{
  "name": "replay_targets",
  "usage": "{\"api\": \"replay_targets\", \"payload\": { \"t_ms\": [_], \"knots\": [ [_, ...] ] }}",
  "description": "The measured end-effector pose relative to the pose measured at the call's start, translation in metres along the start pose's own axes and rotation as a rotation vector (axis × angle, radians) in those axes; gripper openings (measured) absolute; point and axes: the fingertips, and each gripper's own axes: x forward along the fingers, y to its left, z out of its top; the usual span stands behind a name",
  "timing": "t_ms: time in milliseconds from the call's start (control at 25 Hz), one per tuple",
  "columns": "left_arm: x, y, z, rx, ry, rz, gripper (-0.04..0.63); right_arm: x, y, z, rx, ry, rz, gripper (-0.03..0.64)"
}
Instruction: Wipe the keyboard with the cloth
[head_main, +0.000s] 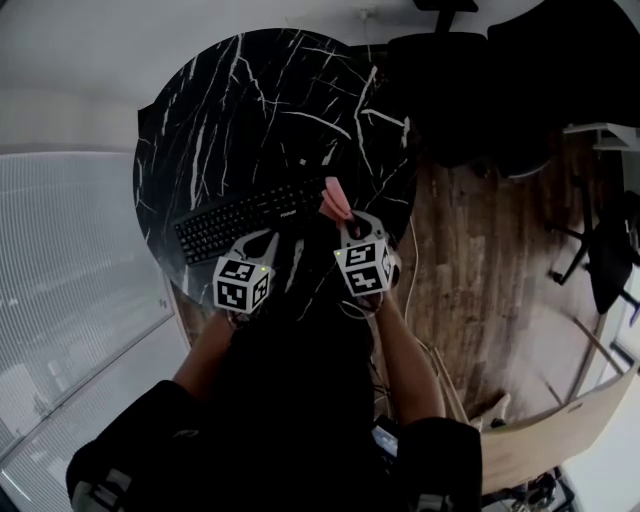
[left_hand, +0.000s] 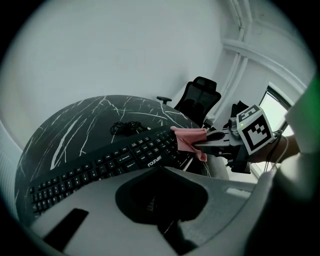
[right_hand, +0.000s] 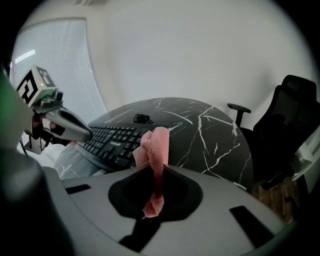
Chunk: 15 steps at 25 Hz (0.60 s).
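Note:
A black keyboard (head_main: 250, 215) lies slantwise near the front of the round black marble table (head_main: 240, 90). My right gripper (head_main: 345, 225) is shut on a pink cloth (head_main: 337, 199) at the keyboard's right end. In the left gripper view the cloth (left_hand: 189, 139) hangs over the end keys (left_hand: 150, 147). In the right gripper view the cloth (right_hand: 154, 150) stands up, folded, out of the jaws. My left gripper (head_main: 268, 238) hovers at the keyboard's near edge. In the right gripper view it (right_hand: 88, 133) tapers to one closed point and holds nothing.
A coiled black cable (left_hand: 125, 127) lies on the table behind the keyboard. Black office chairs (head_main: 450, 90) stand beyond the table on a wooden floor (head_main: 480, 260). A blind-covered window (head_main: 70, 260) runs along the left. The table's front edge is just under both grippers.

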Motion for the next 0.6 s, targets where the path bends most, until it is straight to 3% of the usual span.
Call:
{"api": "replay_targets", "payload": {
  "t_ms": [600],
  "knots": [
    [-0.002, 0.028, 0.005, -0.064, -0.022, 0.043, -0.002, 0.026, -0.013, 0.037, -0.087, 0.018, -0.010, 0.006]
  ]
}}
